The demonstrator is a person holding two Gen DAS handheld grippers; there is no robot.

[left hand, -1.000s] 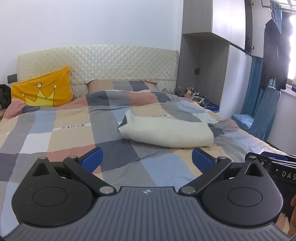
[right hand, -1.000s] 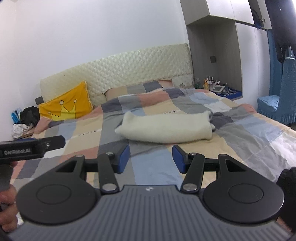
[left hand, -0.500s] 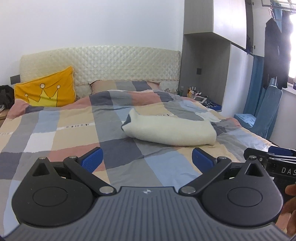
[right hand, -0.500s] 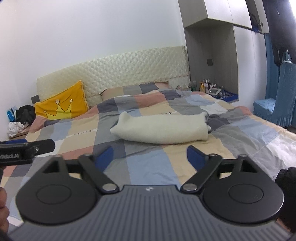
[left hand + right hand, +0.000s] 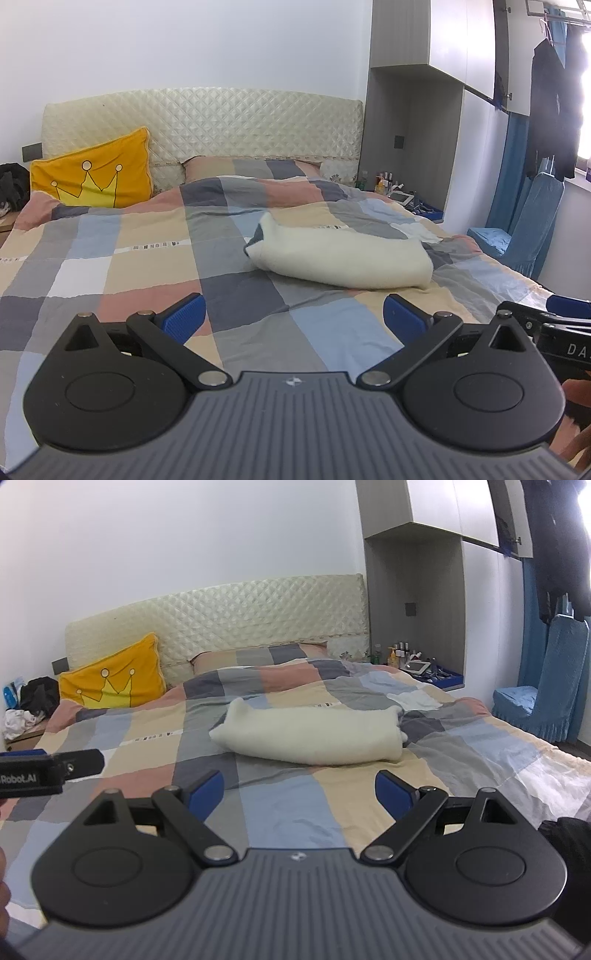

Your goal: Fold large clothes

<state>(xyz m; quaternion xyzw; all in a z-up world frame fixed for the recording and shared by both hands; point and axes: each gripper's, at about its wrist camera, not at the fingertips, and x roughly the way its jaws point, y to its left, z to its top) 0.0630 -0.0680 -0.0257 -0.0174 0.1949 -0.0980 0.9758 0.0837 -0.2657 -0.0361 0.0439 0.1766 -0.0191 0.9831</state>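
A cream garment (image 5: 343, 258), folded into a thick oblong bundle, lies on the checked quilt (image 5: 129, 258) in the middle of the bed. It also shows in the right wrist view as the cream garment (image 5: 310, 734). My left gripper (image 5: 293, 314) hovers over the quilt's near part, short of the bundle, open with nothing between its blue pads (image 5: 183, 317). My right gripper (image 5: 299, 792) is beside it, also short of the bundle, its jaws wide and empty. Each gripper's body shows at the edge of the other's view.
A yellow crown pillow (image 5: 92, 177) leans on the quilted headboard (image 5: 207, 122). A wall niche with bottles (image 5: 417, 661) is right of the bed. A blue-covered chair (image 5: 546, 694) and hanging dark clothes (image 5: 550, 110) stand at the right. Dark and white clothes (image 5: 26, 705) lie at the left.
The right gripper's jaws have spread from half closed to wide apart. The left gripper stays as it was, and the cream bundle has not moved.
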